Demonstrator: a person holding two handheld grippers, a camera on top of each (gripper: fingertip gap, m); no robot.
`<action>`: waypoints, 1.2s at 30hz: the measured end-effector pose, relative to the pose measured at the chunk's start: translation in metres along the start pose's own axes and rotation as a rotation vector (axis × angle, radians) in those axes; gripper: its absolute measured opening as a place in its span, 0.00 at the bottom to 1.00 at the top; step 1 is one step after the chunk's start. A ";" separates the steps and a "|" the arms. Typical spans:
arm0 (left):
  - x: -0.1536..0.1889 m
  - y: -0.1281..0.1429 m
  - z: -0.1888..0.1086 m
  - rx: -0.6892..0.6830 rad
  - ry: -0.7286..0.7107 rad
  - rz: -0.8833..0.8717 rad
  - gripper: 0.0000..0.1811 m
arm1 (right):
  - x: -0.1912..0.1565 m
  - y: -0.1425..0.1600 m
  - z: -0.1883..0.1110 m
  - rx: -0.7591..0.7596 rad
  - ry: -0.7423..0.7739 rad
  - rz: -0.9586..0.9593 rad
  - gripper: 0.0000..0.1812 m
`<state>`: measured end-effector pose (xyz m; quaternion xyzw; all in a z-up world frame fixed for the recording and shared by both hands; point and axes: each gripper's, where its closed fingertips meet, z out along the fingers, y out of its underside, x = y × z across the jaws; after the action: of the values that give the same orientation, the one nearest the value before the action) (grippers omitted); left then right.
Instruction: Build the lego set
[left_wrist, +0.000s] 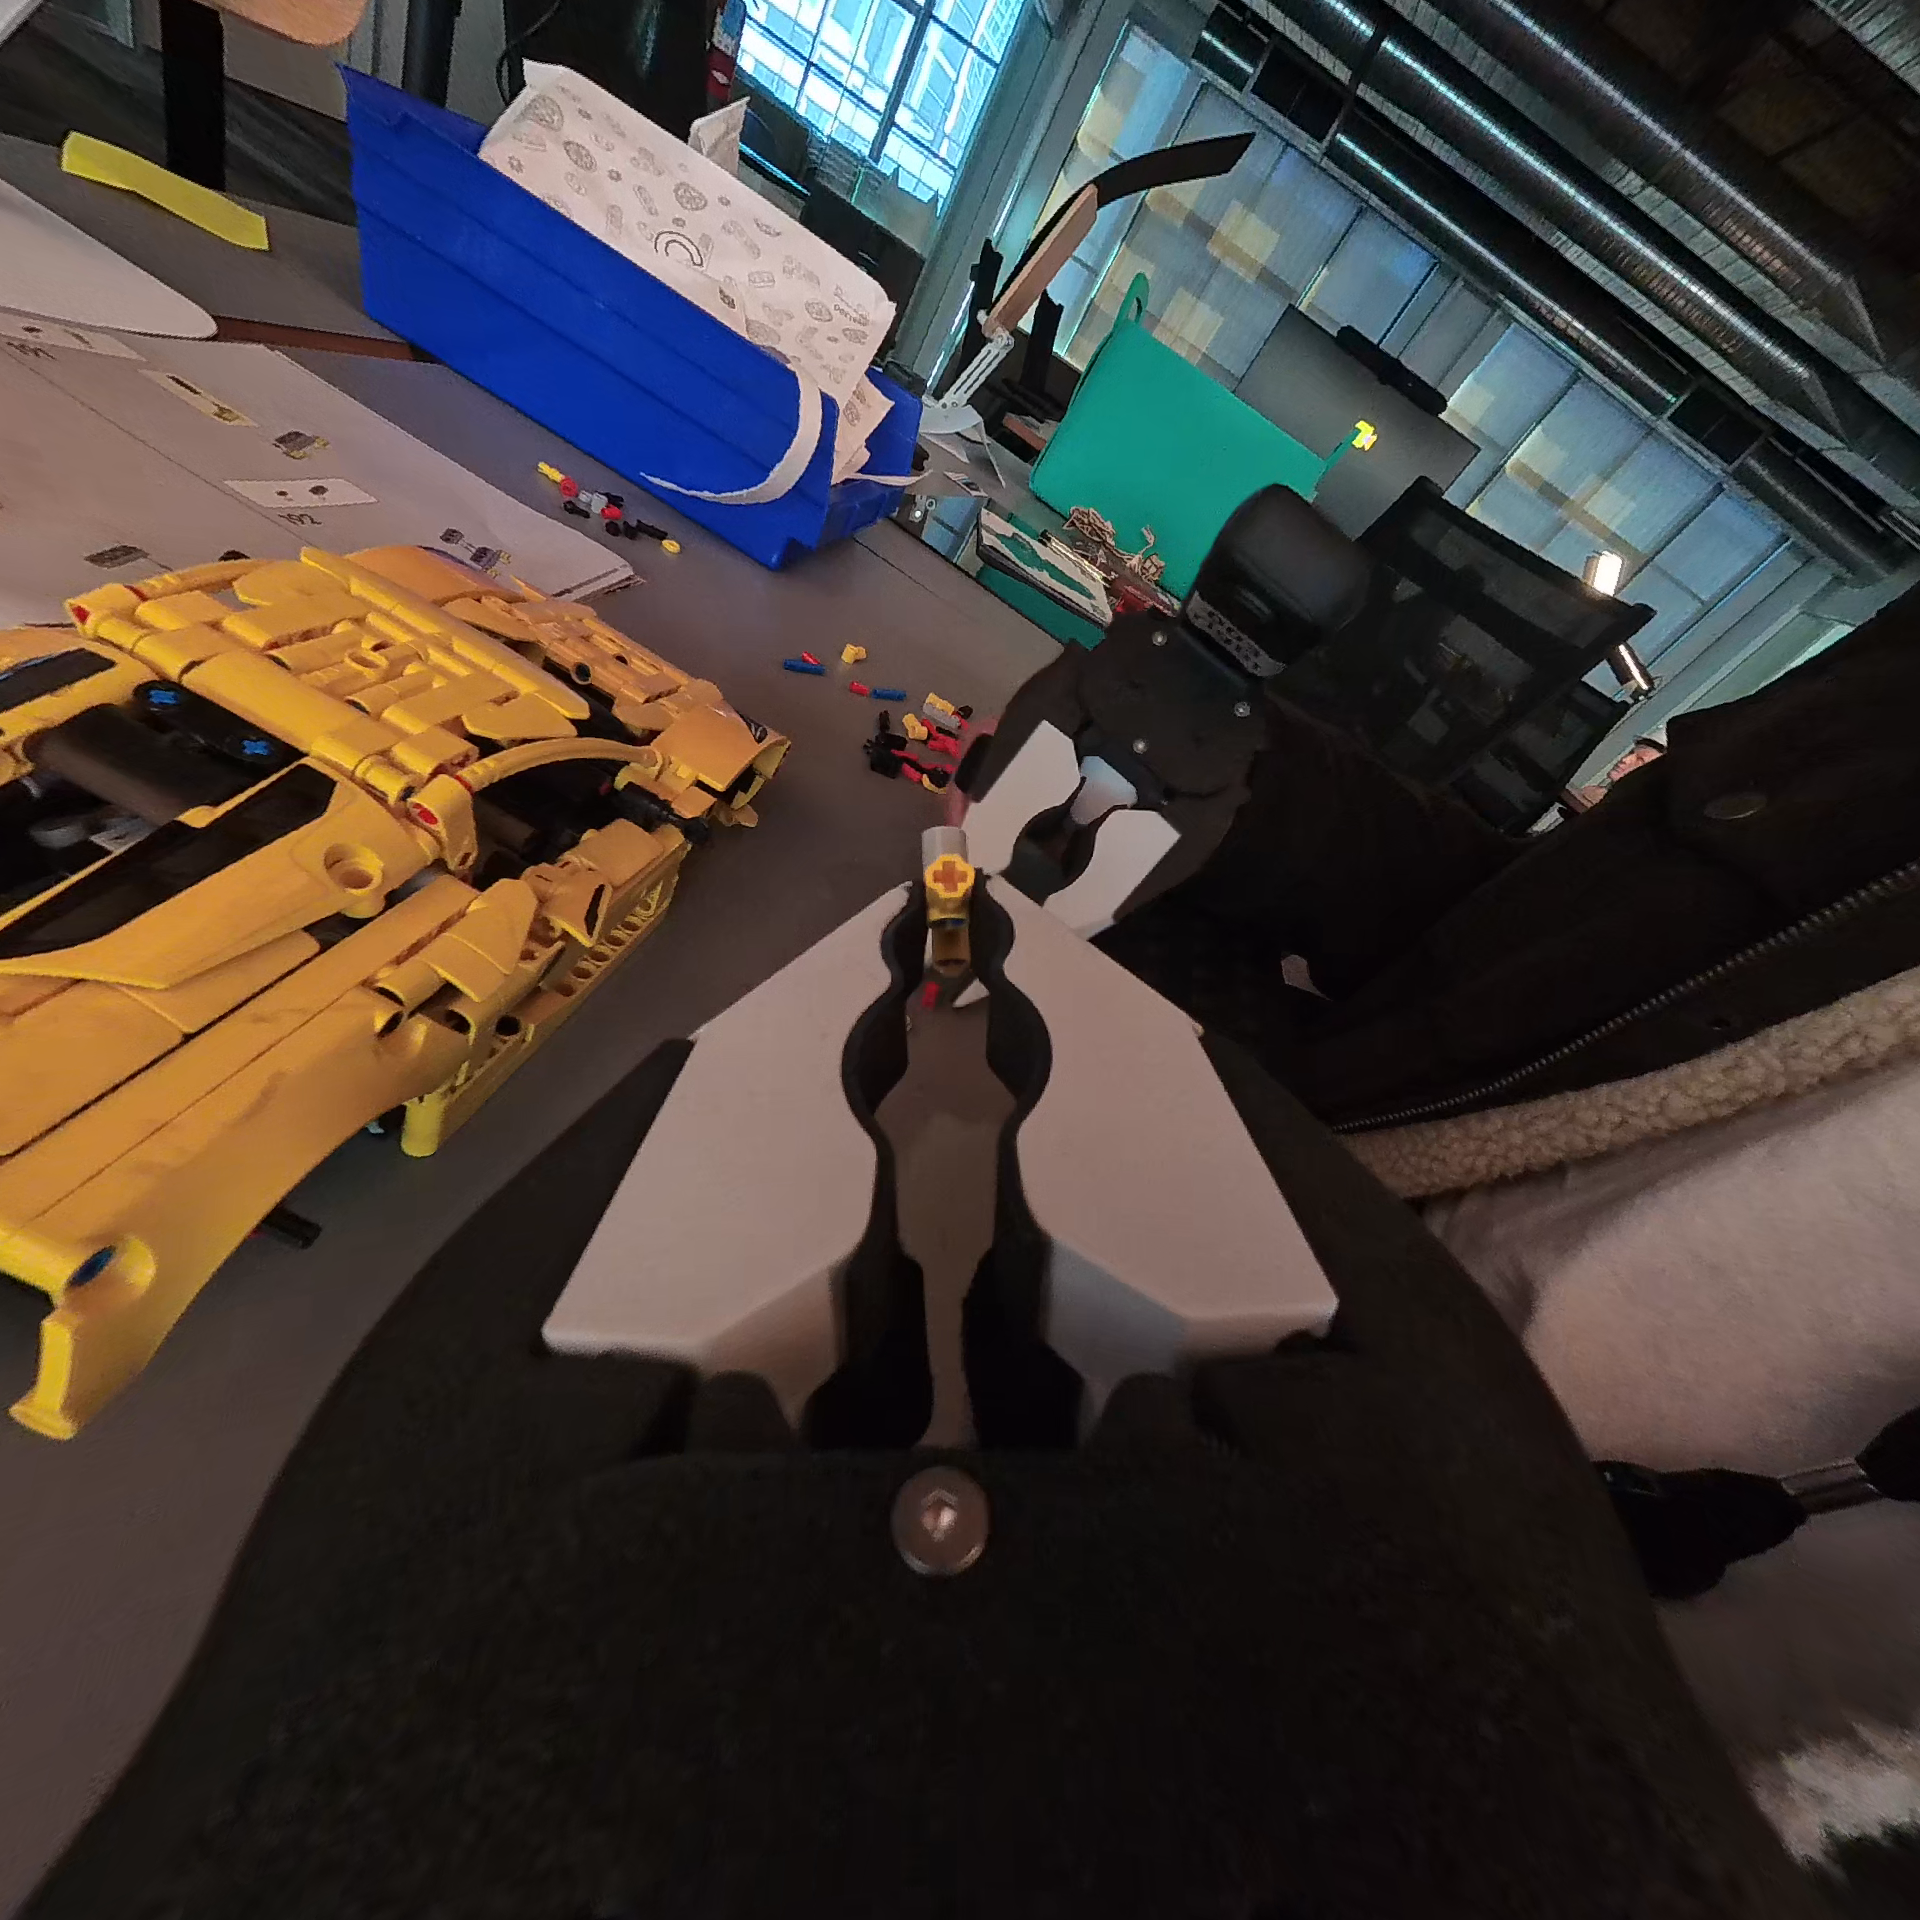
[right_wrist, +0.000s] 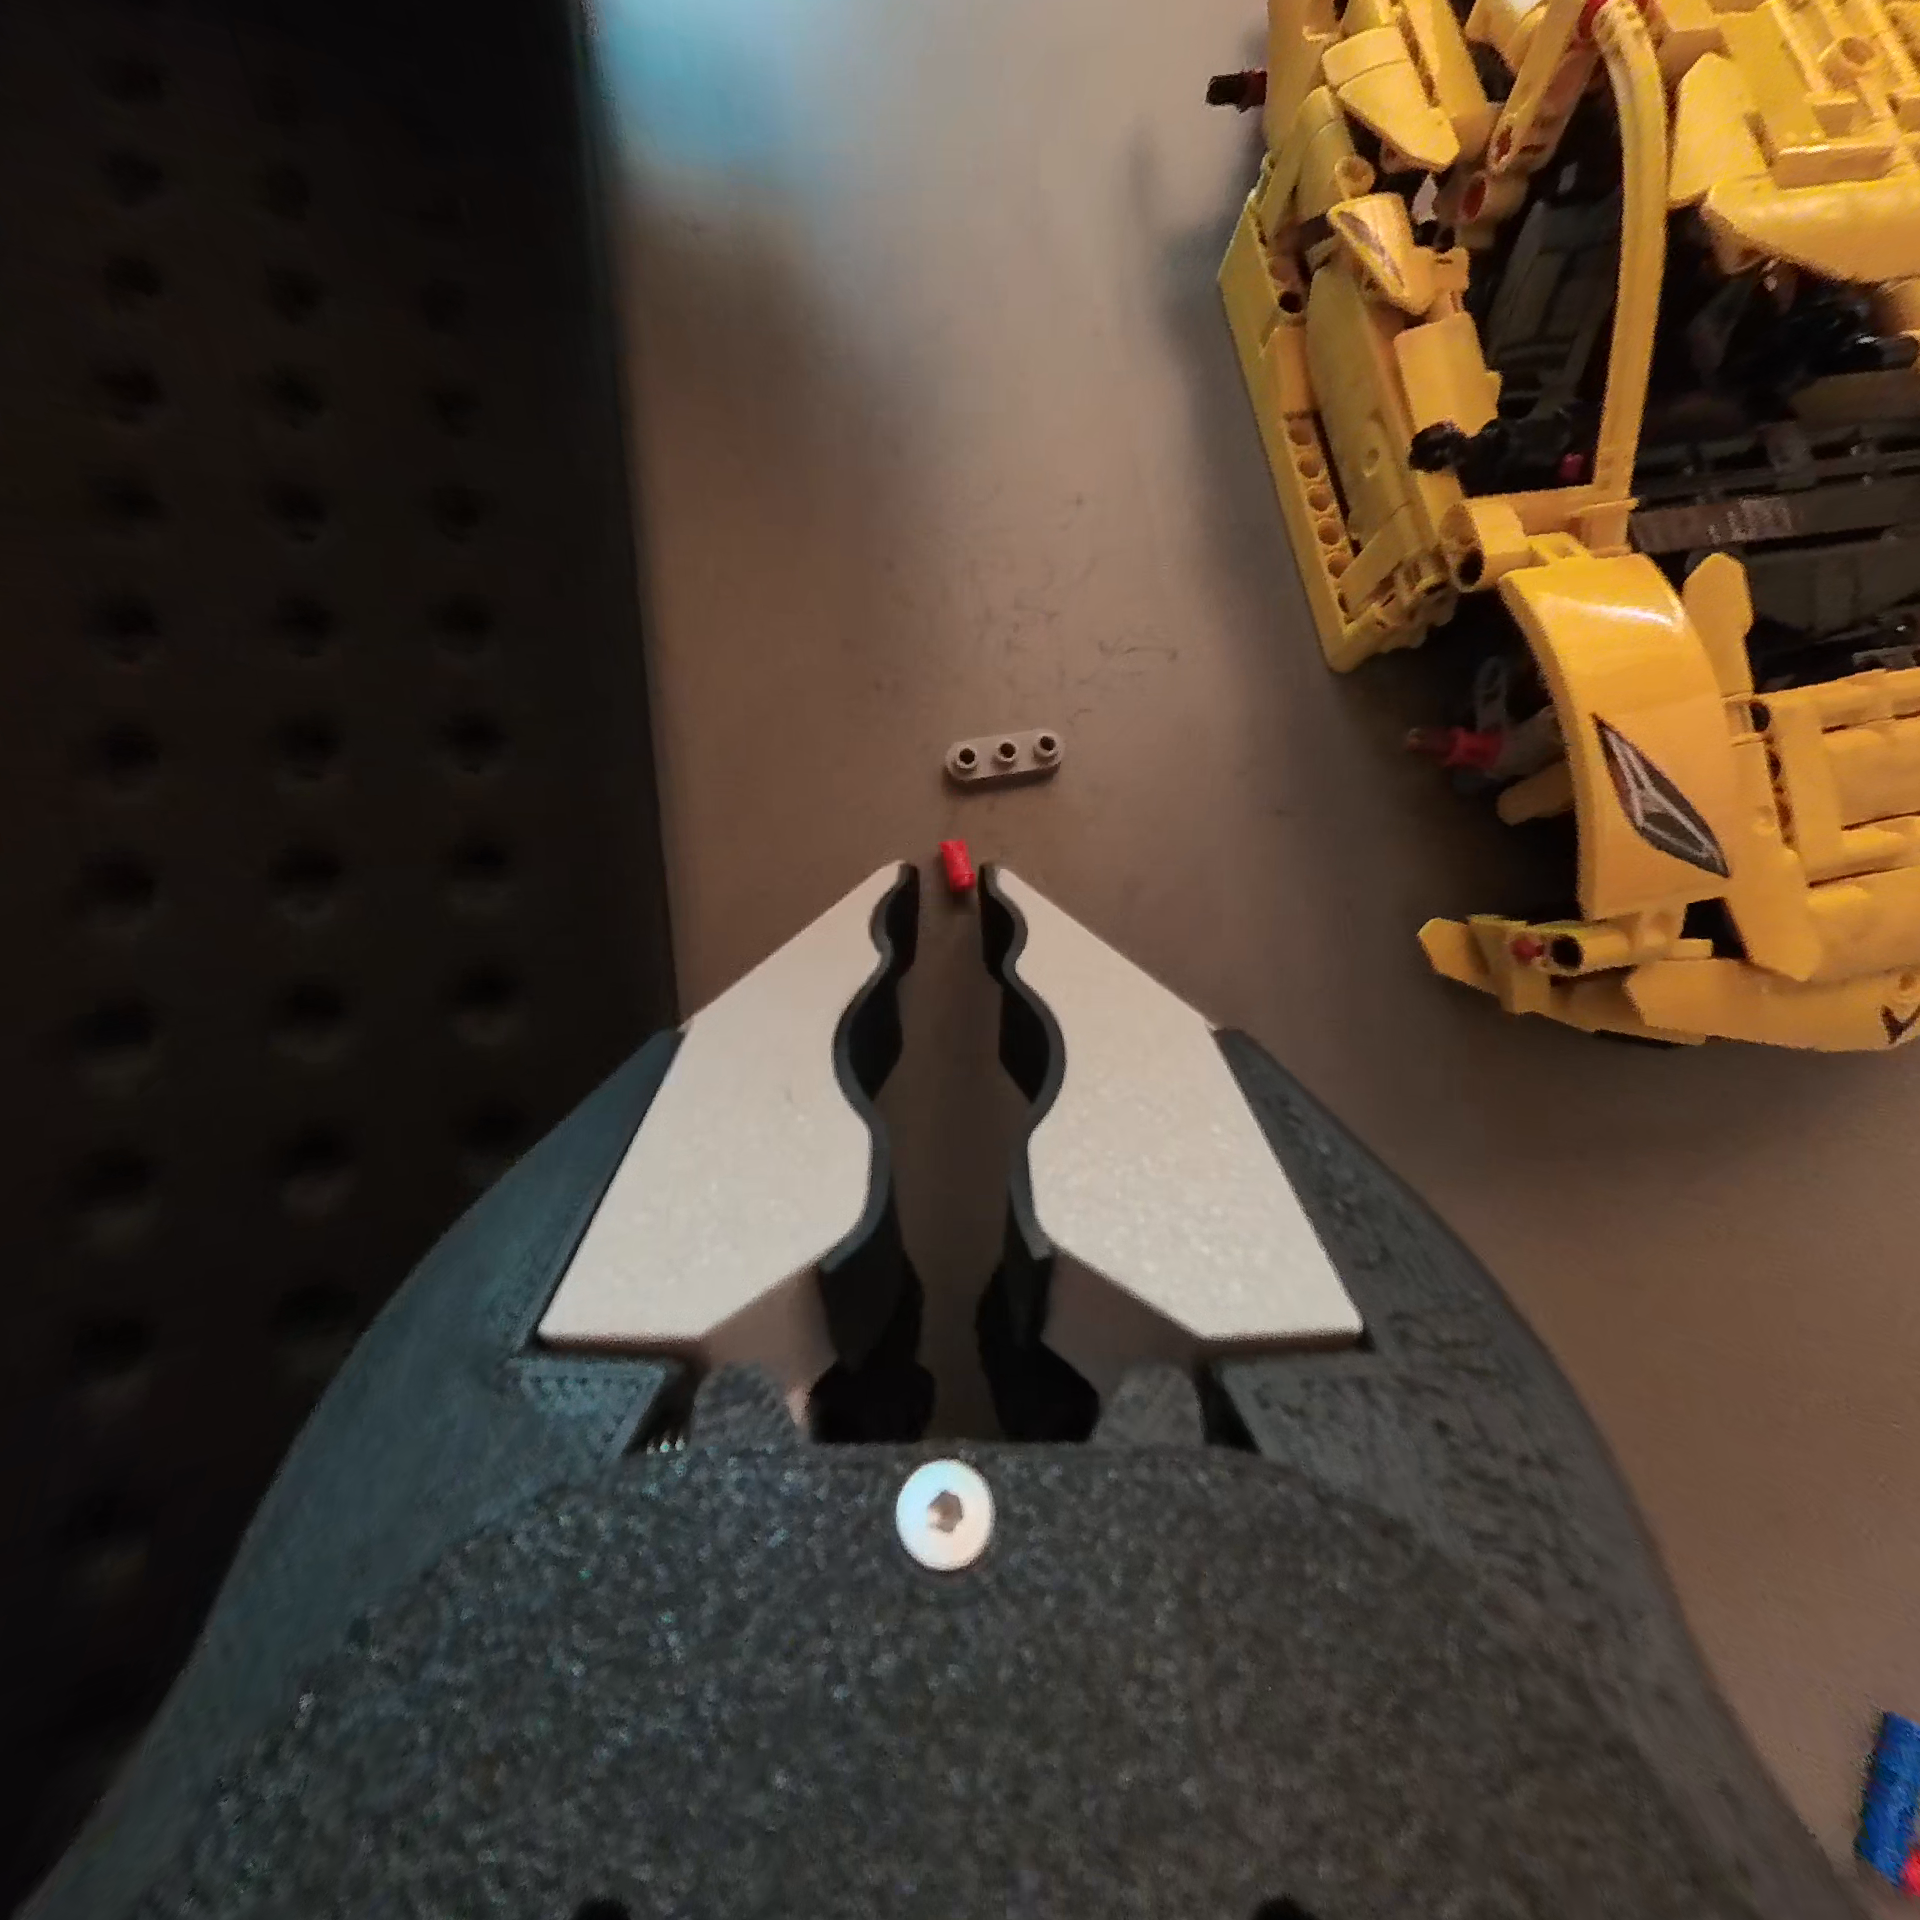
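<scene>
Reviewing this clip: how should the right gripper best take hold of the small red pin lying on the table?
Probably across its short cylindrical body, coming straight down from above. The red pin lies flat on the table, just beyond the right gripper, whose fingertips stand slightly apart on either side of it. The grey three-hole beam lies apart from it, beyond, so it should not interfere.

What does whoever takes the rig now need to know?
Left gripper: shut on a small yellow connector, held up.
Right gripper: open, tips either side of a red pin on the table; grey 3-hole beam just beyond.
Yellow car mostly built, beside the manual. Loose parts remain.
Left: grab pin, join pieces, fit to car.
</scene>
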<state>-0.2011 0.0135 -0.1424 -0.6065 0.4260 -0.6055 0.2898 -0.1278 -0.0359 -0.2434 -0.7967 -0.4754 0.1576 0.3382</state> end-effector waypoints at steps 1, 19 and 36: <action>0.000 0.000 0.000 -0.001 0.000 0.000 0.04 | -0.001 0.001 0.000 0.005 0.000 0.002 0.06; 0.028 0.013 0.009 -0.079 0.084 0.188 0.04 | 0.009 -0.079 -0.027 0.266 0.129 -0.270 0.02; 0.020 0.040 0.021 -0.242 -0.087 0.610 0.04 | -0.013 -0.097 -0.010 -0.060 -0.066 -0.332 0.02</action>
<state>-0.1889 -0.0257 -0.1697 -0.5061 0.6441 -0.4094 0.4016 -0.1921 -0.0200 -0.1703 -0.7113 -0.6159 0.1111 0.3199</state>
